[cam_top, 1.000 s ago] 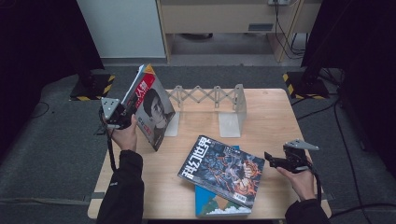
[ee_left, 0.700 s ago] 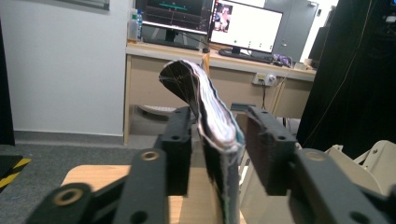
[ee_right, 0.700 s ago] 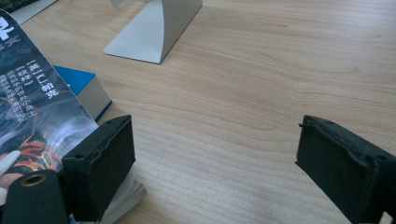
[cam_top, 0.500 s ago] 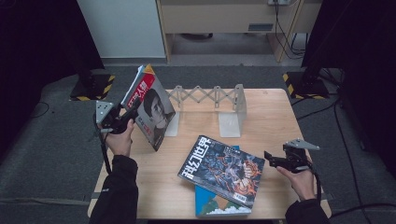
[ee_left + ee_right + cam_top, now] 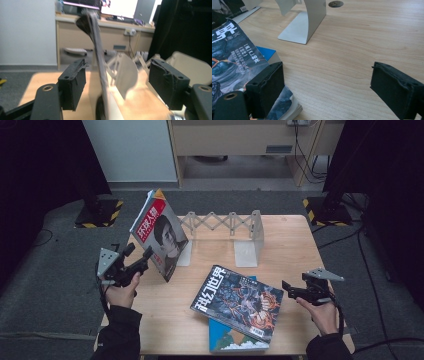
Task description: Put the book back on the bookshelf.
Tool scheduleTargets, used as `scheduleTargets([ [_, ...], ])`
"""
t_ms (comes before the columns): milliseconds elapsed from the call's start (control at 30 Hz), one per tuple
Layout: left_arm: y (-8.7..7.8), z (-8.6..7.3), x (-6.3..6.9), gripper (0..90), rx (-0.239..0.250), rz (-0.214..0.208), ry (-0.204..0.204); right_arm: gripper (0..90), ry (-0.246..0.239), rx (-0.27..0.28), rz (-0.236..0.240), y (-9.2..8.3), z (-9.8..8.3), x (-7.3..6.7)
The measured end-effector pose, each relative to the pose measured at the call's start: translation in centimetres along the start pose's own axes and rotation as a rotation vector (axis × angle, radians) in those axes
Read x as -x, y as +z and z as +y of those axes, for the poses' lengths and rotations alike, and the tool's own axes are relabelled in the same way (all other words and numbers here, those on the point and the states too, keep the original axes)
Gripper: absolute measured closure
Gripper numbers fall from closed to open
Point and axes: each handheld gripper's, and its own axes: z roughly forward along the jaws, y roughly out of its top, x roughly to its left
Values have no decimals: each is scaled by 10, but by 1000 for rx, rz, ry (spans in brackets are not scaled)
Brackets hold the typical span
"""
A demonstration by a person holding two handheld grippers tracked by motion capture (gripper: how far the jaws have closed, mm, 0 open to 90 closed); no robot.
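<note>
A red-and-white magazine (image 5: pixel 161 234) with a portrait cover stands tilted against the left end of a grey expandable book rack (image 5: pixel 222 222). My left gripper (image 5: pixel 140 252) is just left of it. In the left gripper view its jaws have just been opening, and the magazine's edge (image 5: pixel 98 57) stands between the pads (image 5: pixel 73 86) without touching either. A dark illustrated magazine (image 5: pixel 238 302) lies flat on a blue book (image 5: pixel 231 343). My right gripper (image 5: pixel 287 289) hovers open beside that magazine's right edge (image 5: pixel 233 53), with bare wood between its jaws.
The rack's right bookend (image 5: pixel 250 242) stands mid-table, seen close as the bookend (image 5: pixel 305 21) in the right gripper view. The wooden table (image 5: pixel 295 245) has a cable hole (image 5: pixel 336 3). Grey carpet, dark stands and a desk lie beyond.
The left gripper has let go of the standing magazine, opened, and drawn back toward the near left. The magazine stays leaning on the rack. The right gripper has not moved.
</note>
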Motion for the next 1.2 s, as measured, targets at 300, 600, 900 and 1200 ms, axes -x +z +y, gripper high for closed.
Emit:
scheduleTargets([
  [300,-7,-35,15,275,-79,-55,2,136,-47,3,-15,-4,0,-3],
  [600,-5,-58,34,257,-132,-156,28,202,-63,11,39,-3,0,-14],
  [900,3,-71,47,200,-186,-225,28,273,-112,0,76,0,-1,-30],
  [1200,14,-90,71,186,-275,-309,7,306,-110,-50,112,4,-7,-44],
])
